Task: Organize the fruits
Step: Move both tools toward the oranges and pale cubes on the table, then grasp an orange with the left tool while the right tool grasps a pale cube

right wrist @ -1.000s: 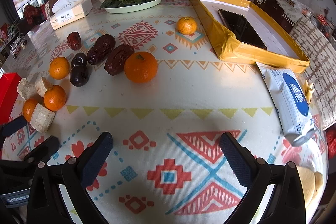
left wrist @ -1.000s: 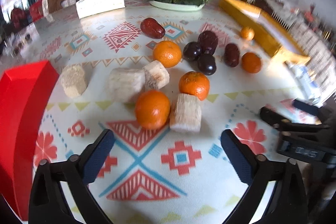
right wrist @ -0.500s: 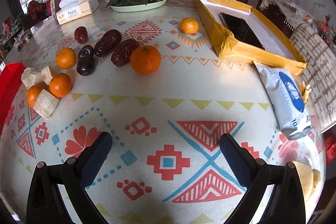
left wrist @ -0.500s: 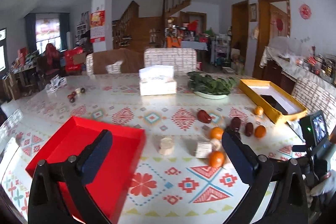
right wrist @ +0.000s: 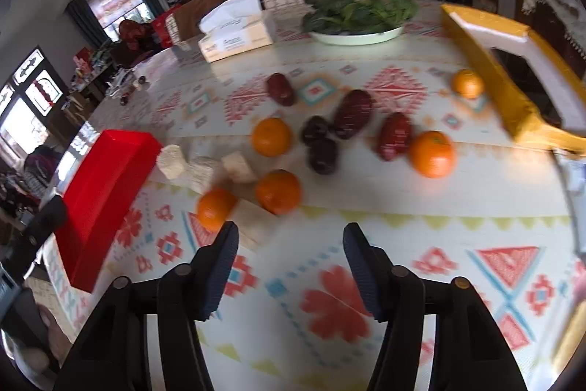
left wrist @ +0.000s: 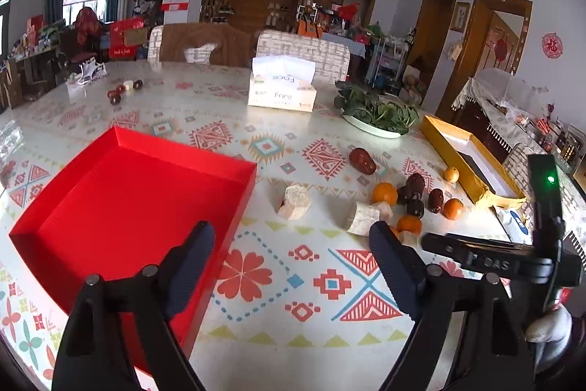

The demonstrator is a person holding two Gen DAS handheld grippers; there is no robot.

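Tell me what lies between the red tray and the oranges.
Pale cut chunks sit on the tablecloth between the red tray and the oranges; the right wrist view shows it best.

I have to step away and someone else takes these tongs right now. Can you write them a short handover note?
Left tongs: open, empty, above the table by the red tray.
Right tongs: open, empty, facing the fruit.
Oranges, dark red dates, dark plums and pale cut chunks all lie loose on the table, right of the tray.
Done: nothing; the tray holds no fruit.
Left: sort all the fruit, probably into the tray.
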